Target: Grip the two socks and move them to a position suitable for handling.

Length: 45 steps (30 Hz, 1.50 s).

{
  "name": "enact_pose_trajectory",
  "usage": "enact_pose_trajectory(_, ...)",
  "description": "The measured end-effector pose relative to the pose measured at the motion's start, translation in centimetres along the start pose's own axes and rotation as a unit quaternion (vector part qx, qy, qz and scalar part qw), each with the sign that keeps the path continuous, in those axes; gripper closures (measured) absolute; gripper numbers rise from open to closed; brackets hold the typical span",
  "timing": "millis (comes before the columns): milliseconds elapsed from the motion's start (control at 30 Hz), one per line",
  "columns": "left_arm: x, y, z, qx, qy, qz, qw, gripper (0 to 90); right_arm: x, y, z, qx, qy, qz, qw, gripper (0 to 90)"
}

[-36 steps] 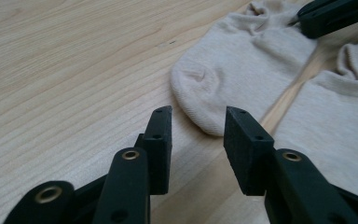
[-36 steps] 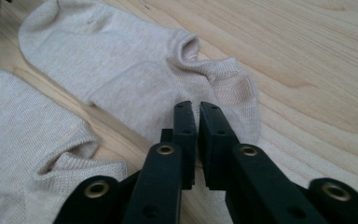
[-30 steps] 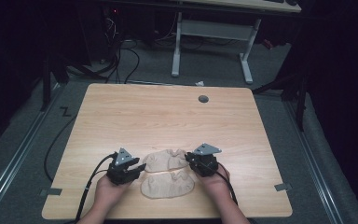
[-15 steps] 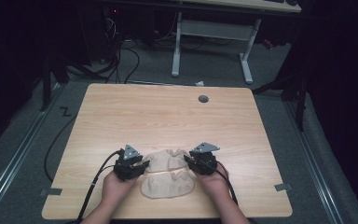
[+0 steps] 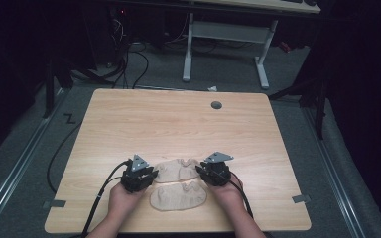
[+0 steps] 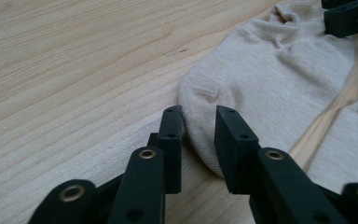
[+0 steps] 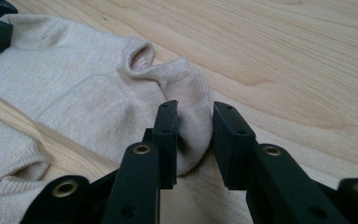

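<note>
Two beige ankle socks lie side by side near the table's front edge. On the farther sock [image 5: 178, 170] [image 6: 270, 74] [image 7: 84, 79], my left gripper [image 5: 146, 177] [image 6: 198, 112] is shut on the rounded left end, with the fabric edge between its narrow jaws. My right gripper [image 5: 204, 173] [image 7: 193, 107] is shut on the right end, beside the wrinkled cuff opening, and the fabric fills the gap between its jaws. The nearer sock [image 5: 178, 196] [image 6: 354, 135] [image 7: 4, 154] lies loose just in front. Both hands rest low on the table.
The wooden table [image 5: 178, 124] has a round grey cable hole [image 5: 216, 105] near its far edge. Gripper cables trail off the front edge. A white-legged desk [image 5: 223, 34] and floor cables stand beyond.
The left gripper has slid a little to the right, onto the sock's left end. The right gripper has hardly moved.
</note>
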<state>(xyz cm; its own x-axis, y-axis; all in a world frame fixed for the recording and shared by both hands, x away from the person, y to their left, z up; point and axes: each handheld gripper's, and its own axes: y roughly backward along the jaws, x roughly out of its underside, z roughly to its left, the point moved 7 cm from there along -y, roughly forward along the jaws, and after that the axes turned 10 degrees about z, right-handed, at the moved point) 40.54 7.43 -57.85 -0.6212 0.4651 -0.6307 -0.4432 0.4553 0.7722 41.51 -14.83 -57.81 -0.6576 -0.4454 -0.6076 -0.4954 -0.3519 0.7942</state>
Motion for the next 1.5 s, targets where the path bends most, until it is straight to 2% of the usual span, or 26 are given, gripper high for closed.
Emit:
enact_pose_trajectory(133,0.1,0.0,-0.2,0.005,-0.002,-0.002,1.0000,78.4,0.1,0.0,0.1,-0.006,-0.003,0.001,1.0000,74.9)
enact_pose_trajectory(267,0.1,0.0,-0.4,0.005,-0.008,-0.003,0.9999,84.6,0.1,0.0,0.3,-0.011,0.004,0.000,0.9999,81.3)
enact_pose_trajectory(467,0.0,0.0,-0.5,0.002,-0.009,-0.003,0.9999,85.9,0.1,0.1,0.5,-0.009,0.014,0.002,0.9999,84.0)
enact_pose_trajectory(567,-0.1,0.2,-0.6,0.003,-0.011,-0.010,0.9999,86.2,0.0,0.2,0.4,0.003,0.020,-0.001,0.9998,84.9)
enact_pose_trajectory(700,-0.6,0.8,-0.8,0.004,-0.013,-0.027,0.9995,86.4,-0.4,0.9,0.2,0.008,0.014,-0.019,0.9997,85.1)
enact_pose_trajectory(900,-1.2,1.5,-1.2,0.002,-0.018,-0.046,0.9988,86.7,-0.8,1.9,0.1,0.017,0.018,-0.039,0.9989,85.2)
enact_pose_trajectory(967,-1.3,1.7,-1.2,-0.004,-0.024,-0.049,0.9985,86.7,-0.8,2.2,0.1,0.018,0.018,-0.045,0.9986,85.2)
enact_pose_trajectory(1233,-1.5,2.7,-1.3,0.005,-0.022,-0.065,0.9976,86.8,-1.1,3.3,0.2,0.020,0.017,-0.059,0.9979,85.1)
enact_pose_trajectory(1500,-1.7,3.7,-1.8,0.007,-0.031,-0.072,0.9969,86.8,-1.3,4.7,0.7,0.028,0.029,-0.075,0.9963,85.1)
